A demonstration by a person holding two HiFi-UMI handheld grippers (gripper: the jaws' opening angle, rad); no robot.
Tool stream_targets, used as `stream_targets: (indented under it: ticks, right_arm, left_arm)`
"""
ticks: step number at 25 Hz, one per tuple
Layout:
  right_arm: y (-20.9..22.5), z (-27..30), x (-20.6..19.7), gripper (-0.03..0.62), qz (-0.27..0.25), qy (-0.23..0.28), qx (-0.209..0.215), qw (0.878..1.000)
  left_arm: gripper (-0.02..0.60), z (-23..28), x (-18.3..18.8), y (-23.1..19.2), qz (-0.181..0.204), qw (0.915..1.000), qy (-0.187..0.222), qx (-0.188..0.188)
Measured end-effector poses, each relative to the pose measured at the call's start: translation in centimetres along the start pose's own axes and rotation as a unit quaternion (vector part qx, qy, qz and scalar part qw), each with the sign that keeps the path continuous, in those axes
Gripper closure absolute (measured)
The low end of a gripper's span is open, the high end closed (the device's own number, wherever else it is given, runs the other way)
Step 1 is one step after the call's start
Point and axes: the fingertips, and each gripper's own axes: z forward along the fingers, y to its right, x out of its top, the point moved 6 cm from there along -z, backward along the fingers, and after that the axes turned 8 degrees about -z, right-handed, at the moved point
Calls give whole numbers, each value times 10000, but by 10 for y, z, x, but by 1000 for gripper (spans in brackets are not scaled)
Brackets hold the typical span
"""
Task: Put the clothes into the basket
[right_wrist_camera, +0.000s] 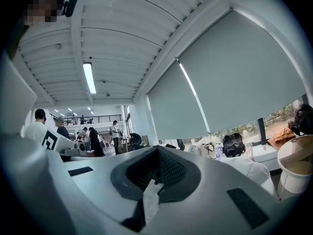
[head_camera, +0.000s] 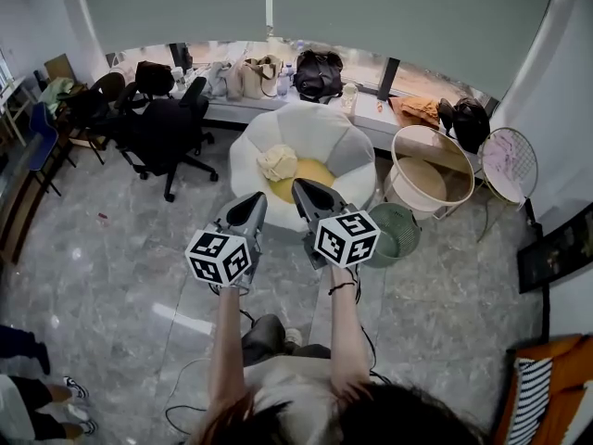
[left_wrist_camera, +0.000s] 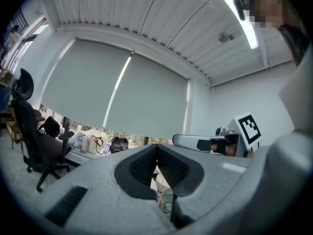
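Observation:
A cream garment lies bunched on the yellow cushion of a white round chair ahead of me. A green mesh basket stands on the floor to the chair's right. Both grippers are held level side by side, short of the chair's front edge and pointing at it. My left gripper has its jaws together with nothing between them. My right gripper is also shut and empty. The basket sits just right of the right gripper's marker cube.
Black office chairs stand at the left. Bags line the window ledge behind the chair. A white round tub and a round wire frame are at the right. A striped chair fills the lower right corner.

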Motion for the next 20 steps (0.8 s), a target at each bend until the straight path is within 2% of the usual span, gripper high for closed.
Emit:
stream_targets:
  ticks: [8,13,20]
  right_arm:
    - [11,14,-6,586,128,-8,141,9998]
    - [26,36,-15,586,151,-122,92,9998]
    - [65,71,-20,586,229,-185,-66,9995]
  left_arm:
    - [571,9,-1,-11,-72,9999,26,138]
    - [571,23,4,-38,-90,9997,21,238]
    - [571,80,8,-63,-86,9999,-108,21]
